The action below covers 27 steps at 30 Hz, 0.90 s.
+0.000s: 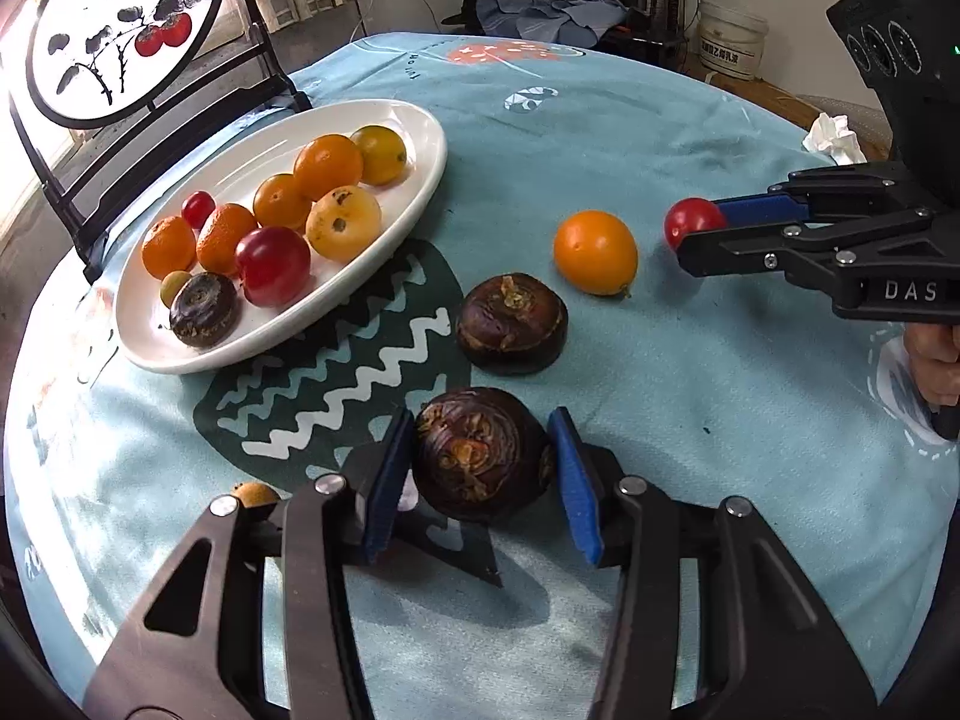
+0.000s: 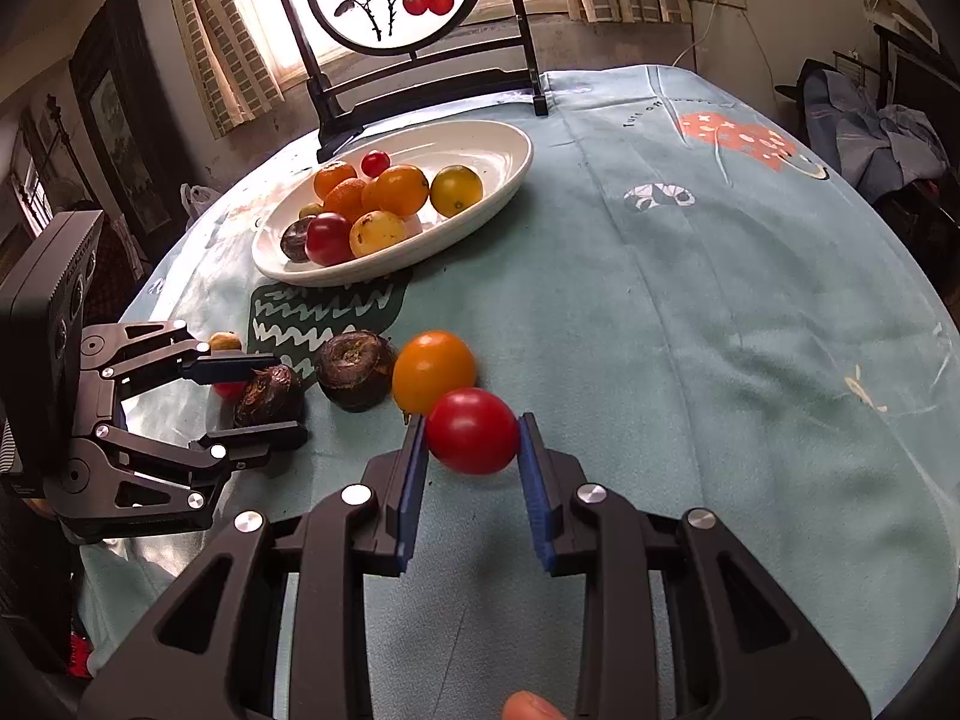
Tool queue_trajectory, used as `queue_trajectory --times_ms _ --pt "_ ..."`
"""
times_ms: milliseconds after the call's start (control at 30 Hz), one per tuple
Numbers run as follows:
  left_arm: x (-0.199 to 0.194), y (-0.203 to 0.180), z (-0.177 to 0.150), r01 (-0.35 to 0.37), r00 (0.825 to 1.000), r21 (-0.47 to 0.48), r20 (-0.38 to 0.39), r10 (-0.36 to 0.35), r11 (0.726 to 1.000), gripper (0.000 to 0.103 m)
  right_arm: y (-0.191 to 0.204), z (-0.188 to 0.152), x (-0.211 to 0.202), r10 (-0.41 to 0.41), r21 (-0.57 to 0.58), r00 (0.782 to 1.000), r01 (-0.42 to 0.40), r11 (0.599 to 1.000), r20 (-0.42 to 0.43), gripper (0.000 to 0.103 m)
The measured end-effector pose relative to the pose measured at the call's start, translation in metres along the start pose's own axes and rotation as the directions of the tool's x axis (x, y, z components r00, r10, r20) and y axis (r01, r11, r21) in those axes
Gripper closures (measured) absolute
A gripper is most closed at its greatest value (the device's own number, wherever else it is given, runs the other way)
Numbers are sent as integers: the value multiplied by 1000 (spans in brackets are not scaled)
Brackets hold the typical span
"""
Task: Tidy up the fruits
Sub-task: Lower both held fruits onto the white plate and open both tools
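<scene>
Both my grippers are at a fruit, and the white oval plate (image 1: 420, 120) waits in the upper left of the frame.

My left gripper (image 1: 480, 468) has its blue pads on both sides of a dark water chestnut (image 1: 480, 462) low in the centre; one pad touches, the other looks just apart, so I cannot tell if it grips. My right gripper (image 2: 473, 441) pinches a red cherry tomato (image 2: 473, 431), I think to carry it to the plate. Another water chestnut (image 1: 512, 324) and an orange fruit (image 1: 595, 252) lie on the tablecloth (image 1: 720, 360) between.

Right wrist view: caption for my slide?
Right gripper clasps a red tomato on the blue tablecloth, fruit plate beyond.
</scene>
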State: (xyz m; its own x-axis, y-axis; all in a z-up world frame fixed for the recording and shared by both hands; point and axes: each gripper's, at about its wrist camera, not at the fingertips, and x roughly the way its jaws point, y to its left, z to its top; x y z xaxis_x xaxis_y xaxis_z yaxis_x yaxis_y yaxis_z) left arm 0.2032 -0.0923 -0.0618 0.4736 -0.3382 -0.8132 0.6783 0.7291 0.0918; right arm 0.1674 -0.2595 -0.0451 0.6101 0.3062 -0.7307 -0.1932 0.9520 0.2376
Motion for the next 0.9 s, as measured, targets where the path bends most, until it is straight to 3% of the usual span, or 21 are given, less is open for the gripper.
queue_trajectory --times_ms 233,433,667,900 --pt "-26 8 -2 43 994 -105 109 -31 994 55 2 0 -3 15 -12 1000 -15 1000 18 73" --pt "-47 40 8 87 977 -245 211 -34 966 56 12 13 -8 86 -34 992 -83 996 94 73" --pt "-44 104 37 10 958 -470 259 127 883 56 31 77 10 160 -49 964 -153 987 212 73" --pt "-24 153 51 -30 954 -582 226 197 812 56 45 135 51 149 -65 959 -138 988 241 73"
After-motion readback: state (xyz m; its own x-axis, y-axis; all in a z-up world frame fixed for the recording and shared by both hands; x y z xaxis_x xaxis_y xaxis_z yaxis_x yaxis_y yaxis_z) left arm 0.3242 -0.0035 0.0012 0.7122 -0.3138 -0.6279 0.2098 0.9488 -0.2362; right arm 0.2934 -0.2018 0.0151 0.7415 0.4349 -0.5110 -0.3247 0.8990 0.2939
